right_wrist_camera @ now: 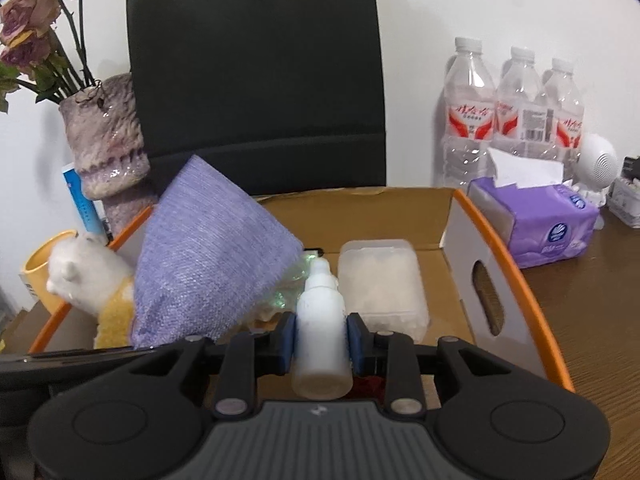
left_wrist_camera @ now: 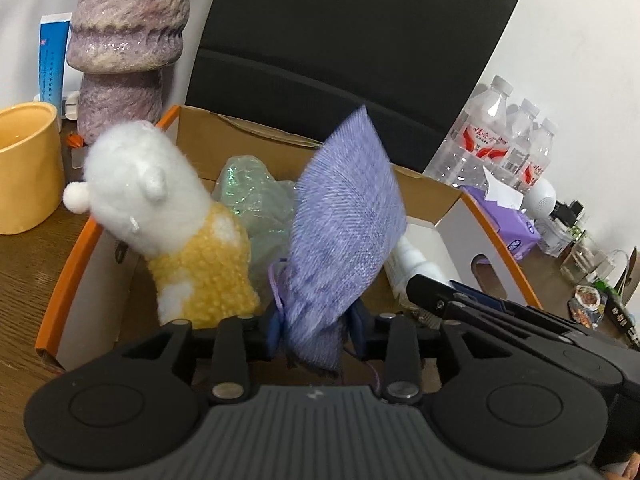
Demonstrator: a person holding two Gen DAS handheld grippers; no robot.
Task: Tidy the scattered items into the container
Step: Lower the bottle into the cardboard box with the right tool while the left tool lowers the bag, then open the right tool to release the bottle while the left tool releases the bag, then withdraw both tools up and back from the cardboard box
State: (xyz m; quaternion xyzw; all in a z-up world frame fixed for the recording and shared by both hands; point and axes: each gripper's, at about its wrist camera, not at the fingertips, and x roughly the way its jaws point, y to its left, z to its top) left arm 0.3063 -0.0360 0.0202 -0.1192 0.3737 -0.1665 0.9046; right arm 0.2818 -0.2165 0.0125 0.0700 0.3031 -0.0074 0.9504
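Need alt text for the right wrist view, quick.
The right gripper clamps a small white dropper bottle over an orange-rimmed cardboard box, which holds a frosted plastic case, a purple mesh pouch and a plush alpaca.

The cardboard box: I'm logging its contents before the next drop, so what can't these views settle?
- Cardboard box floor, left wrist view: hidden behind the purple pouch in the left gripper.
- Plush toy base, right wrist view: hidden by the pouch.
- White bottle label in the right gripper: none legible.
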